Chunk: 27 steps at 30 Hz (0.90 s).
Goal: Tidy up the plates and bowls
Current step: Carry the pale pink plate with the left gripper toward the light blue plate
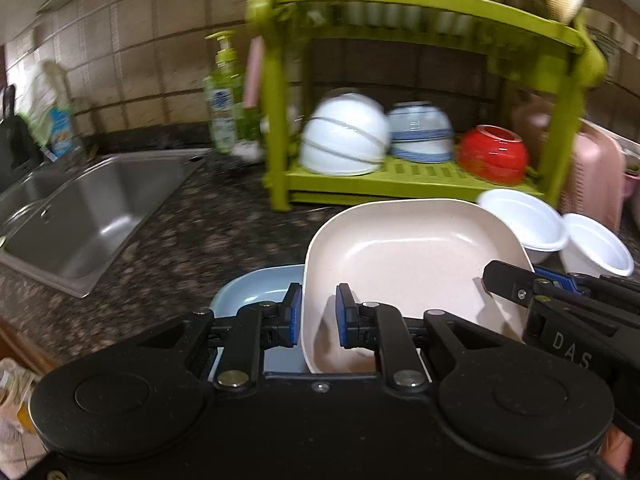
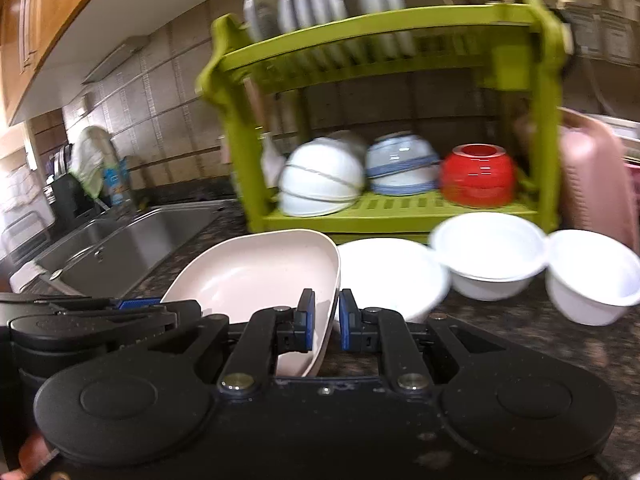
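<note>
A pale pink square plate (image 1: 412, 252) is held tilted above the dark counter, over a light blue plate (image 1: 248, 292). My left gripper (image 1: 318, 316) is shut on the pink plate's left rim. My right gripper (image 2: 326, 316) is shut on the right rim of the same plate (image 2: 256, 272), and its black fingers (image 1: 516, 284) show at the right of the left wrist view. Upright white bowls (image 2: 388, 272) (image 2: 488, 252) (image 2: 592, 276) stand on the counter in front of a green two-tier rack (image 2: 384, 28).
The rack's lower shelf holds upturned white (image 1: 344, 136), blue-striped (image 1: 420, 132) and red (image 1: 492, 152) bowls. Plates (image 2: 328, 0) stand in its upper tier. A steel sink (image 1: 92, 208) lies to the left, a green soap bottle (image 1: 224, 96) beside the rack, and a pink container (image 2: 592, 176) to the right.
</note>
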### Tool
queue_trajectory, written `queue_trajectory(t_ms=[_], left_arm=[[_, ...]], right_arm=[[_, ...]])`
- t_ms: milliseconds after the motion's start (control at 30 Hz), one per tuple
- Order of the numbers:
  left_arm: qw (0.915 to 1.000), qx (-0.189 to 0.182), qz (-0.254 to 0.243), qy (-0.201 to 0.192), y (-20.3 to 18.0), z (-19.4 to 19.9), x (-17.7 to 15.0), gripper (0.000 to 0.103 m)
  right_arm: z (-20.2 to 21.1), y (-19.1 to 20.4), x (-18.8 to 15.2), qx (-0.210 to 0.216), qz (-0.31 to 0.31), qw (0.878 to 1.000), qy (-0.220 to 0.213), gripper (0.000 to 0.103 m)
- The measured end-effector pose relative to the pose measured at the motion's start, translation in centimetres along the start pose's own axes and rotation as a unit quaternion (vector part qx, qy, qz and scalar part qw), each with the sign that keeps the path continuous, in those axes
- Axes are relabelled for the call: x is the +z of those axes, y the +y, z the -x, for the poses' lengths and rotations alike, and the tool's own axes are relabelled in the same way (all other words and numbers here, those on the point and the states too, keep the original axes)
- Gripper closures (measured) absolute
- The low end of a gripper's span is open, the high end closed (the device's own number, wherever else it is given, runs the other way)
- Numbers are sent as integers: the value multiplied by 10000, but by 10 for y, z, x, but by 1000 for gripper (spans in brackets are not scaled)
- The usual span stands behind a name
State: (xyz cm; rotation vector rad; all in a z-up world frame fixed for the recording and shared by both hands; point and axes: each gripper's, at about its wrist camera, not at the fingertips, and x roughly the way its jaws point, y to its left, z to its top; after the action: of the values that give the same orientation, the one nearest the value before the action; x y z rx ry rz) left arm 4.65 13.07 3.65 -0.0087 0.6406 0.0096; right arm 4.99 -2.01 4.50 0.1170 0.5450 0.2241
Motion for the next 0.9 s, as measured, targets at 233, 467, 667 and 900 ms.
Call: queue_trajectory(t_ms=[233,467,667,900], left_arm=[[9991,373,175,-26,39,-11,-1,80],[9982,477,333,157,59,-27,-2,80],[9977,557,254,282,60,-39,-4,80],[9971,570,198,466,56,-54,-6,80]], right_arm=[[-36,35,-4,274,141,9994,182,88],[-61,51,-11,282,230,9987,345,88],[-80,56,-17,211,205,9980,555,88],[-85,58,-20,36,345,9980,527,88]])
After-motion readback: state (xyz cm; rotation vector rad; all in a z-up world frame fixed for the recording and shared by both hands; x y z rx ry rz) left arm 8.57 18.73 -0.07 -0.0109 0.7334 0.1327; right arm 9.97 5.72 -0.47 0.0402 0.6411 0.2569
